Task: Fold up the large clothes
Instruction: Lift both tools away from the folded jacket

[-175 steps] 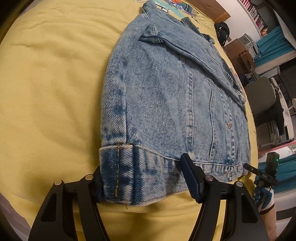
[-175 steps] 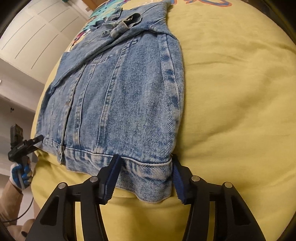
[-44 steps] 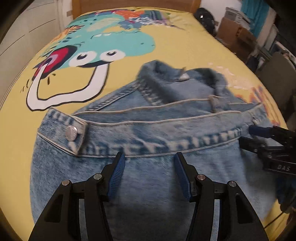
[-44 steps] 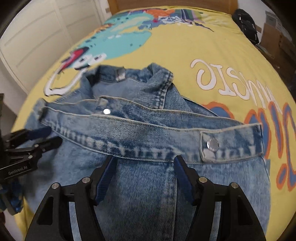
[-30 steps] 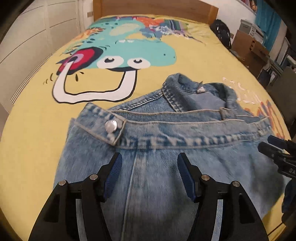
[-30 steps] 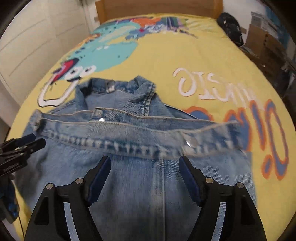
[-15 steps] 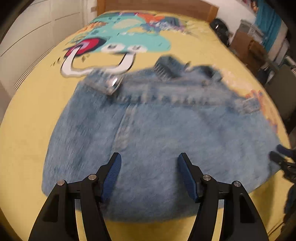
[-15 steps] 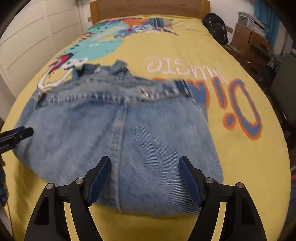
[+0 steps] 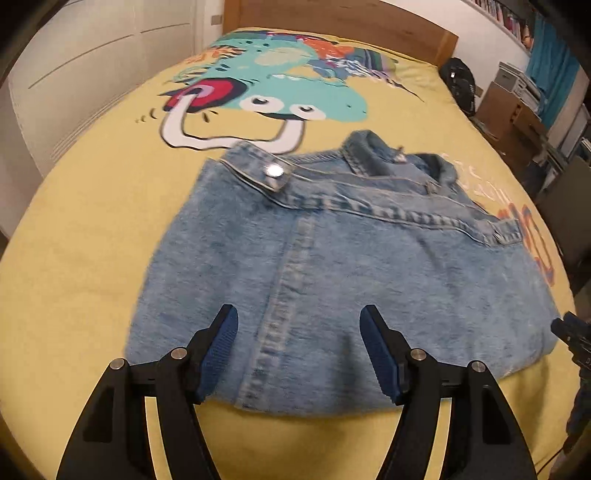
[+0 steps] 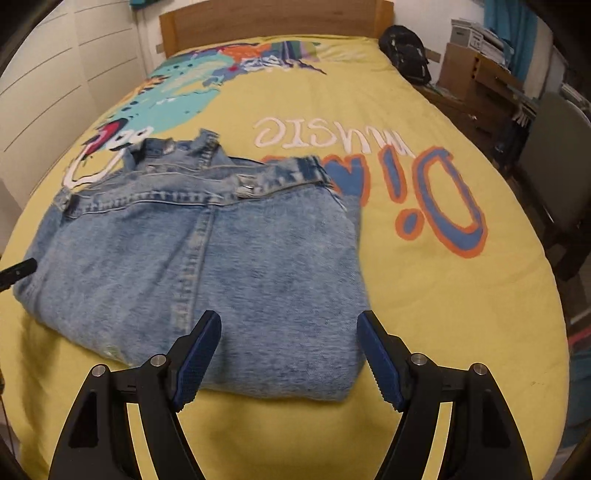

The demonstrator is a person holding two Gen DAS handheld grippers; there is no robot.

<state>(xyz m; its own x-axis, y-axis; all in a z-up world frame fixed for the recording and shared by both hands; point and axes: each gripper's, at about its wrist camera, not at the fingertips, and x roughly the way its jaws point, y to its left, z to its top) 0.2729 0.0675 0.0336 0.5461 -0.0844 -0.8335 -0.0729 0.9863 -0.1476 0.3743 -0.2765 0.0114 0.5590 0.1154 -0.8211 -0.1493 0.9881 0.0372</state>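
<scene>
- Ahead of both sets of jaws: denim jacket (image 9: 332, 266) (image 10: 207, 266), folded in half, flat on the yellow bedspread (image 9: 81, 229) (image 10: 424, 295).
- Left gripper (image 9: 299, 347): jaws wide open, holding nothing, above the jacket's near folded edge; a vertical seam runs between the blue pads (image 9: 218, 350).
- Right gripper (image 10: 288, 347): jaws wide open, holding nothing, over the jacket's near right corner; right pad sits just past the jacket's side edge.
- Far side of the jacket from the jaws: hem band with metal snap (image 9: 275, 170), collar (image 9: 369, 147) poking out beyond it.
- Left wrist view: right gripper's tip at the right frame edge, beside the jacket's corner.
- Beyond the jacket: cartoon print (image 9: 280, 88) on the bedspread, wooden headboard (image 10: 273, 22) behind.
- Right of the bed: black backpack (image 10: 406, 55), cardboard boxes (image 10: 469, 70).
</scene>
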